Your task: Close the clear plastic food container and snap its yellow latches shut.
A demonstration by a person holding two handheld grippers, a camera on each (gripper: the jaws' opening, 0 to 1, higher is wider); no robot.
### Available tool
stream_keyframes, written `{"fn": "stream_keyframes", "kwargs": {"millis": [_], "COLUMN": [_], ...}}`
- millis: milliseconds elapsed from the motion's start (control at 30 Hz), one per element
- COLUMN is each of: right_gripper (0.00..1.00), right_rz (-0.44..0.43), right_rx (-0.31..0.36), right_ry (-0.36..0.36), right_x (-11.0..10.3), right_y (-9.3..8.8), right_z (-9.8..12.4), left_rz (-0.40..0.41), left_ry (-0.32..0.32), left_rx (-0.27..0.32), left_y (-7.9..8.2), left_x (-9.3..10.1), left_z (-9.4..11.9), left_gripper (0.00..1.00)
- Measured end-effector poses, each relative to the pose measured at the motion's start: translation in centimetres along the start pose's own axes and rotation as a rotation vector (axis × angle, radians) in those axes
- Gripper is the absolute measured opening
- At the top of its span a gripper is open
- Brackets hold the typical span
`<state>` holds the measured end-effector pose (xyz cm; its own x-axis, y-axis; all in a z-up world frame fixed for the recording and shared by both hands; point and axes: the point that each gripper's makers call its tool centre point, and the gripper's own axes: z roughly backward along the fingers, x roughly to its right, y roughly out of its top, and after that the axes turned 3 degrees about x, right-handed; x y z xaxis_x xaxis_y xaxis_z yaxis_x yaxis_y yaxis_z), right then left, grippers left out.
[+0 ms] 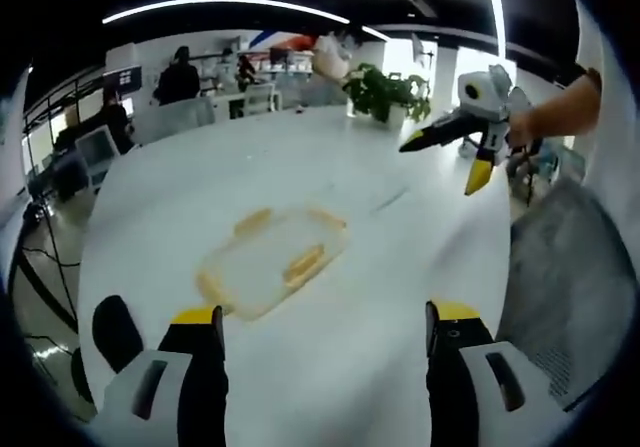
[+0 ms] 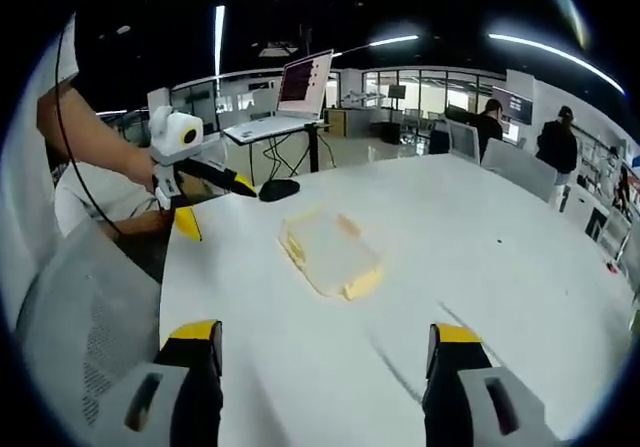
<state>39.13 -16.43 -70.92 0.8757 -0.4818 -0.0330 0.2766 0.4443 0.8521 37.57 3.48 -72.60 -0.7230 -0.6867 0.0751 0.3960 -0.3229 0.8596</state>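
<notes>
A clear plastic food container [image 1: 272,260] with yellow latches lies flat on the white table [image 1: 400,297], a short way ahead of my left gripper [image 1: 327,317]. That gripper is open, with nothing between its yellow-tipped jaws. My right gripper [image 2: 325,334] is open too and hovers over the table, with the container [image 2: 328,252] in front of it. Each gripper appears in the other's view, held up in the air by a hand: the right gripper [image 1: 440,167] at the upper right and the left gripper [image 2: 220,212] at the left. How the latches stand is too blurred to tell.
A potted plant [image 1: 385,92] stands at the table's far edge. A grey mesh chair [image 1: 570,287] sits by the table's side. A small dark object [image 2: 278,189] lies near the table's end, with a laptop [image 2: 300,87] on a stand behind it. People sit at desks beyond.
</notes>
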Motion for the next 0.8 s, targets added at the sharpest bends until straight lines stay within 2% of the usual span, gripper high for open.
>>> {"fn": "stream_keyframes", "kwargs": {"millis": [367,733,800], "right_gripper": [0.83,0.82,0.82], "right_rz": [0.018,0.069,0.074], "right_rx": [-0.018,-0.048,-0.051], "right_ry": [0.017,0.047,0.052], "right_x": [1.1,1.5,1.6], "right_y": [1.0,1.9,2.0], "right_z": [-2.2,-4.3,-4.5], "left_rz": [-0.043,-0.095,-0.079], "left_ry": [-0.037,-0.082,-0.096], "left_rx": [-0.022,-0.056,-0.052], "left_y": [0.4,0.1,0.2], "left_x": [-2.2,-3.2,-3.3], "left_z": [-0.5,-1.0,-1.0], "left_gripper": [0.82,0.81,0.82]}}
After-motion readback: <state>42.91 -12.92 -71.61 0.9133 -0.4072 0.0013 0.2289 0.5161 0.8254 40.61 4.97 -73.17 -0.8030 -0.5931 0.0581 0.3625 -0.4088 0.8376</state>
